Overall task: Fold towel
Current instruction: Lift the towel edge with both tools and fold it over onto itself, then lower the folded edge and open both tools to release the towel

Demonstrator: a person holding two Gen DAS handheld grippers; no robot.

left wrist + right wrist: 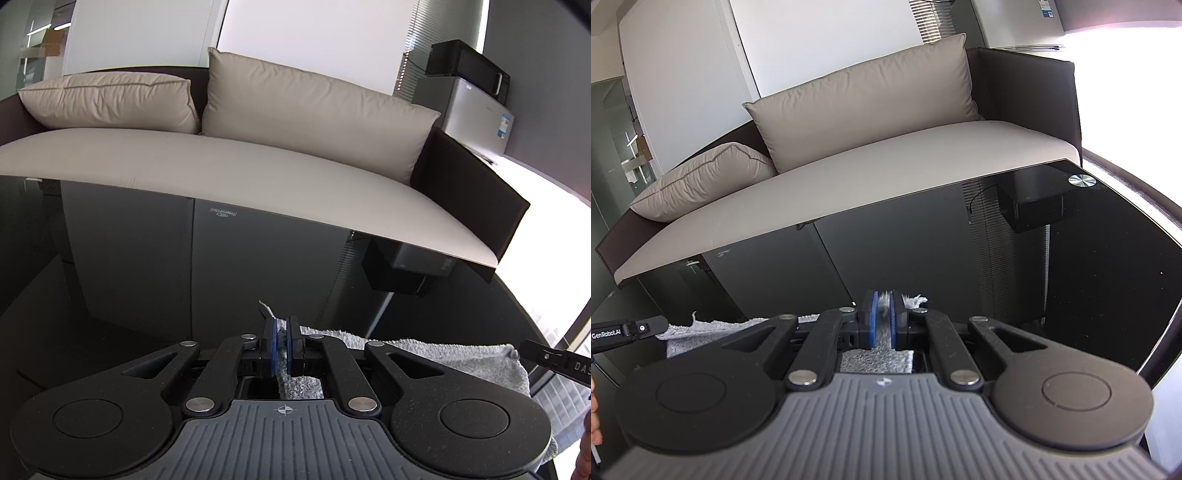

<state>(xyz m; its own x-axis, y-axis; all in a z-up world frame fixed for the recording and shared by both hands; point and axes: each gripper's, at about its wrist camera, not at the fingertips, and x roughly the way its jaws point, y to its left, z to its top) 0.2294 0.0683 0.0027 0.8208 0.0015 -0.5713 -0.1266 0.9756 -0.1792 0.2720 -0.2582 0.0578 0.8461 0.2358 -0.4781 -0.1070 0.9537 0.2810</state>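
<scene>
Looks like an office lounge or break area. Low sofa [221, 173] with beige seat and loose cushions [314, 114] in a dark frame, glossy black glass desk [1089, 277] in front. Beside the sofa a black microwave [469, 70] stacked on a silver mini fridge [476, 110]. Window blinds [413, 55], white wall panels, glass partition at the far left.
</scene>
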